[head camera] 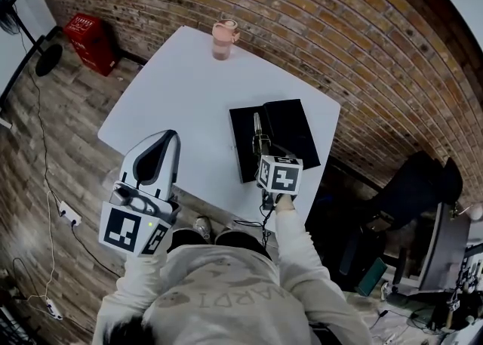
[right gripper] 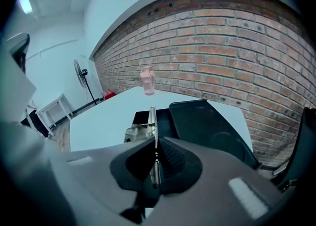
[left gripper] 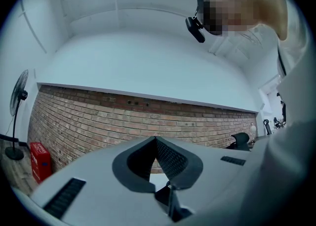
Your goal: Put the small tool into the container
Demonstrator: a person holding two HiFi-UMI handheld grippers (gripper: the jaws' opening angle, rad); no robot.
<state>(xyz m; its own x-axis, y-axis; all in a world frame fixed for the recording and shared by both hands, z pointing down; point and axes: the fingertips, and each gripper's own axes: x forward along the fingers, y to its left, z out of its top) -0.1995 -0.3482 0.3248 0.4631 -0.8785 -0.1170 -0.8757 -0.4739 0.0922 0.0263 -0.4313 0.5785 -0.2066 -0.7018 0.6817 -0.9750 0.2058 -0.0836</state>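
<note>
Because the small tool (right gripper: 152, 121) is a thin strip of bright metal, I judge it stiff, light and slippery, likely to pivot if pinched by an edge alone. My right gripper (right gripper: 155, 157) is clamped on its near end, flat faces against the pads. The rest sticks out forward above the left part of the black container (right gripper: 210, 121); whether it touches I cannot tell. The container lies near the right-hand edge of the white table (head camera: 181, 87), and its raised rim is the one thing the tip could catch on. Open tabletop lies to the left, and a pink cup (head camera: 223, 39) stands well apart at the far edge. My left gripper (left gripper: 157, 146) is closed on nothing, raised away from the work.
</note>
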